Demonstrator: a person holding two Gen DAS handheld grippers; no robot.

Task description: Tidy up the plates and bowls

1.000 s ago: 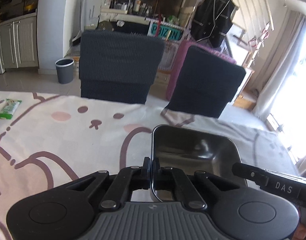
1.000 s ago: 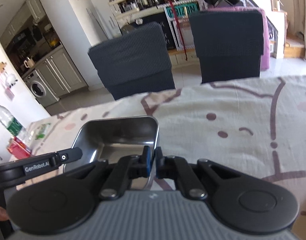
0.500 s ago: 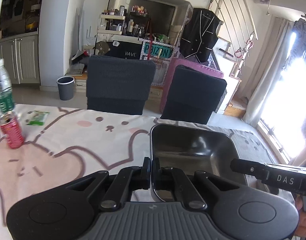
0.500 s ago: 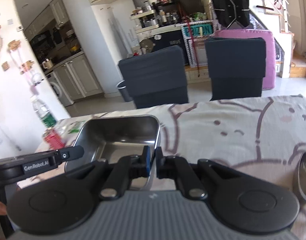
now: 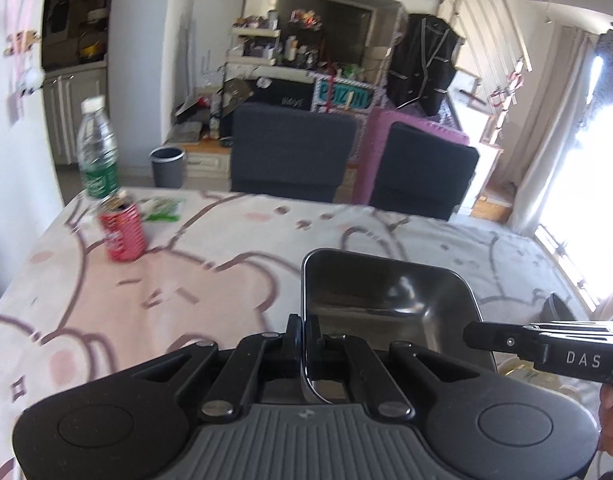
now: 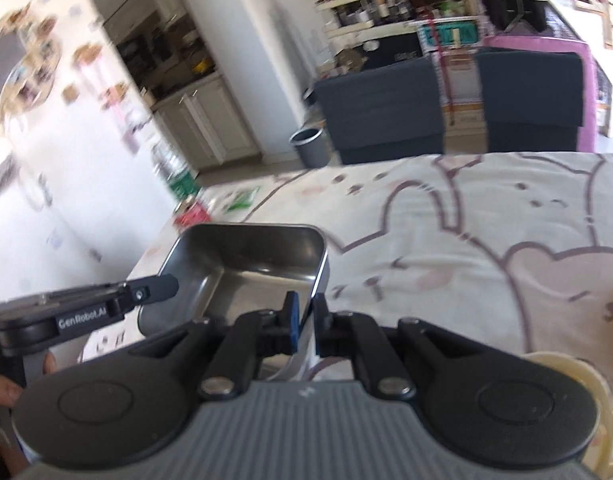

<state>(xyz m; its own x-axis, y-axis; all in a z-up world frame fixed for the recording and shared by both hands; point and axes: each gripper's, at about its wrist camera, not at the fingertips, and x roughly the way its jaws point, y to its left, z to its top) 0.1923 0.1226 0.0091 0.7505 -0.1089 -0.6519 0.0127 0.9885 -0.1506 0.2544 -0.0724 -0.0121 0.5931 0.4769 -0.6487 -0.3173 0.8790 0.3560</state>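
Both grippers carry one steel tray above the tablecloth: left gripper clamps its 9 o'clock rim, right gripper pinches the 3 o'clock rim, likely keeping it level.

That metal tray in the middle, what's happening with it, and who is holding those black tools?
A person is carrying a rectangular steel tray over a table covered with a cartoon-print cloth. They hold a handheld tool in each hand: the left gripper has its fingers shut on one edge, the right gripper on the opposite edge. A red can and a water bottle stand at the far corner.
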